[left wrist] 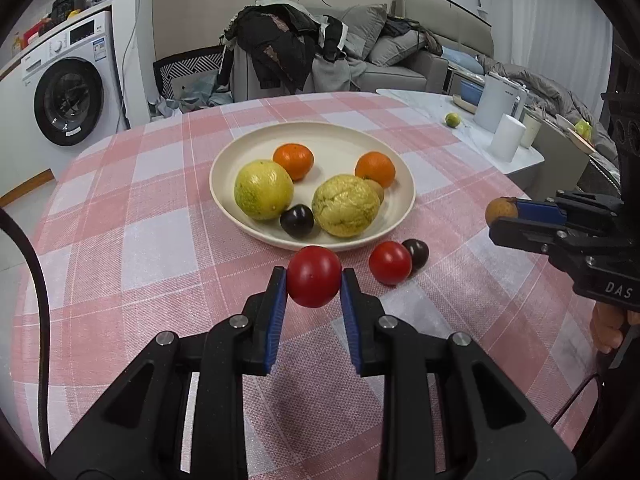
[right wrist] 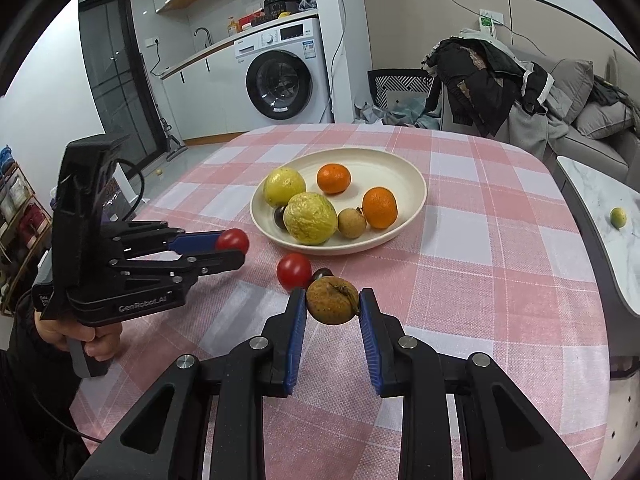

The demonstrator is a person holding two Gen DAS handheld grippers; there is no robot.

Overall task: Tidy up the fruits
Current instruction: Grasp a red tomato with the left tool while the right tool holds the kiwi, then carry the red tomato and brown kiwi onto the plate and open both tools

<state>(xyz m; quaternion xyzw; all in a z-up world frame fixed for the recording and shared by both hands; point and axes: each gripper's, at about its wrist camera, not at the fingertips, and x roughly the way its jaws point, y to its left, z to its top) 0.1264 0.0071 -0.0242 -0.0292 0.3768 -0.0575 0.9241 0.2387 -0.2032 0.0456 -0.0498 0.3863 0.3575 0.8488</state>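
Left wrist view shows the left gripper [left wrist: 314, 280] clenched on a red tomato [left wrist: 314, 276], lifted off the cloth. Right wrist view shows the right gripper [right wrist: 333, 304] clenched on a brown spotted fruit [right wrist: 331, 300], its stem visible only here. Just beyond, a second tomato [left wrist: 390, 263] and a dark plum [left wrist: 416, 253] touch each other on the pink checked bench [left wrist: 140, 220]. Further off, a cream plate [left wrist: 320, 136] holds two yellow fruits, two oranges, a plum and a small brown fruit. Far back: washing machine [right wrist: 280, 80], clothes-piled sofa.
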